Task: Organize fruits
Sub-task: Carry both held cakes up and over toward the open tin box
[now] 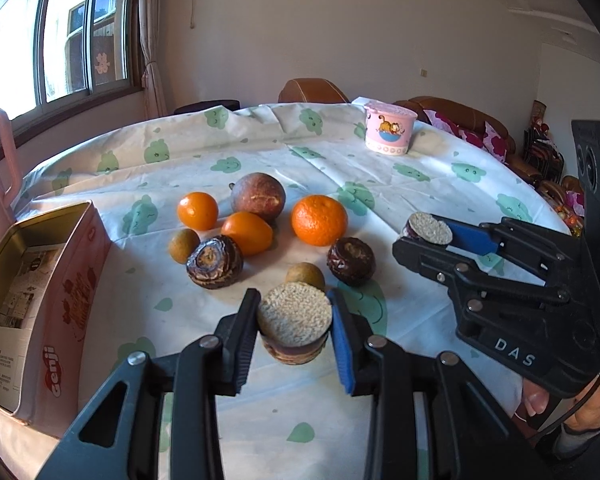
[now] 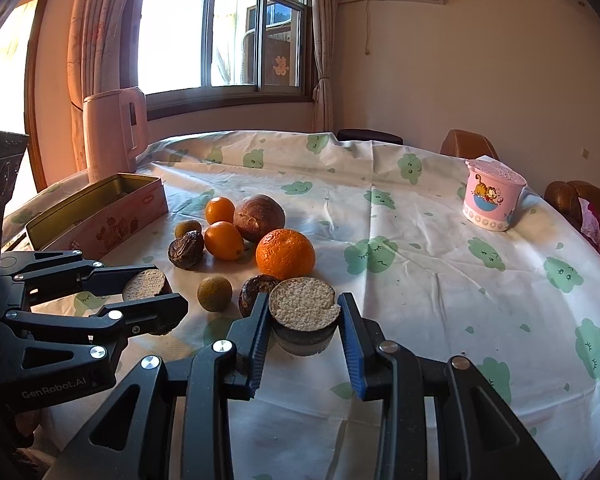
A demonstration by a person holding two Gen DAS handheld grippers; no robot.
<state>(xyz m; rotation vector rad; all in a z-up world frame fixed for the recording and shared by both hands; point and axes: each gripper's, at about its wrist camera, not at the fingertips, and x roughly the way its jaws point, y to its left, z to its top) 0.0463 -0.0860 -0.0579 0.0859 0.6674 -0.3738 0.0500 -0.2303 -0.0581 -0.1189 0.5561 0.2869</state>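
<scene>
Each gripper is shut on a halved brown fruit with a pale grainy cut face. My left gripper (image 1: pixel 294 322) holds one half (image 1: pixel 294 318) just above the cloth; it also shows in the right wrist view (image 2: pixel 146 284). My right gripper (image 2: pixel 303 312) holds the other half (image 2: pixel 302 308), seen in the left wrist view (image 1: pixel 428 228). On the table lie a mandarin (image 1: pixel 319 220), two small oranges (image 1: pixel 197 210), a large brown passion fruit (image 1: pixel 258 197), two wrinkled dark fruits (image 1: pixel 214 262) and two small greenish-brown fruits (image 1: pixel 305 275).
An open pink tin box (image 1: pixel 56 308) stands at the left table edge, with paper inside. A pink lidded cup (image 1: pixel 389 130) stands far right. A pink kettle (image 2: pixel 114 132) stands behind the tin. Chairs and a window surround the table (image 2: pixel 420 300).
</scene>
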